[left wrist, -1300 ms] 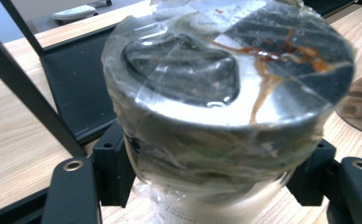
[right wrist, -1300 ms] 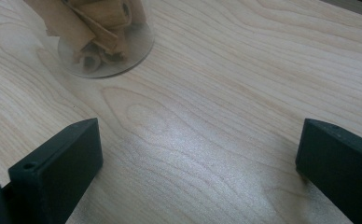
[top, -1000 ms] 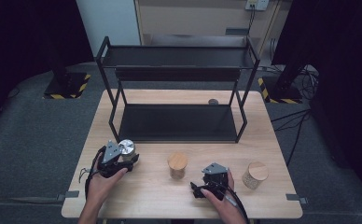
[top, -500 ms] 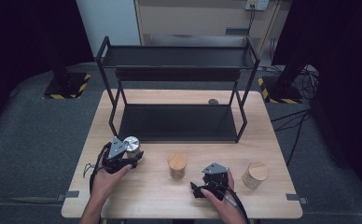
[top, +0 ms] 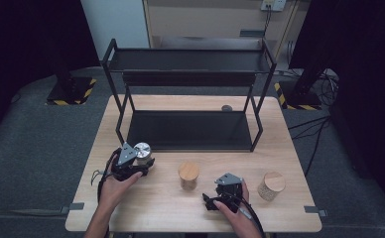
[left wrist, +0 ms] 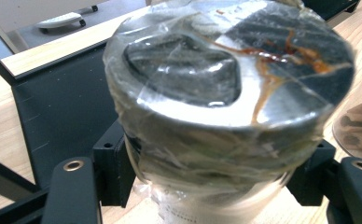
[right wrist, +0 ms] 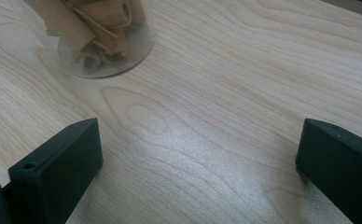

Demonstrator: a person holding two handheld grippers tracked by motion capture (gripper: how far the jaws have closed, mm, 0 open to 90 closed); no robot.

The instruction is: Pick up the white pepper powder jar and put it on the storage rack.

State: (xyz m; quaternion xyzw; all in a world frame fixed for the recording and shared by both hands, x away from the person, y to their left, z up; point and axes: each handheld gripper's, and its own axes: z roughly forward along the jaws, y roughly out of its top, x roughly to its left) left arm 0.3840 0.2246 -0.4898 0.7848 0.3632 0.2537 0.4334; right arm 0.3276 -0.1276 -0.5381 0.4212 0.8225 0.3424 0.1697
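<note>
A glass jar with a shiny metal lid (top: 142,149), wrapped in clear film, sits between the jaws of my left gripper (top: 137,161) just in front of the black rack. Up close the jar (left wrist: 226,93) fills the left gripper view, and both pads (left wrist: 111,168) press on its sides. My right gripper (top: 225,187) rests low over the table near the front edge, its jaws (right wrist: 198,158) wide apart over bare wood. A wooden-lidded jar (top: 188,174) stands just left of and beyond it, its base (right wrist: 104,42) holding brown rolled pieces.
A black two-tier metal rack (top: 190,130) takes up the back half of the wooden table (top: 156,208). Another jar with a cork-coloured lid (top: 271,184) stands at the front right. A small dark round object (top: 226,107) lies behind the rack.
My left gripper has carried the metal-lidded jar slightly toward the rack and to the right. The right gripper has stayed where it was.
</note>
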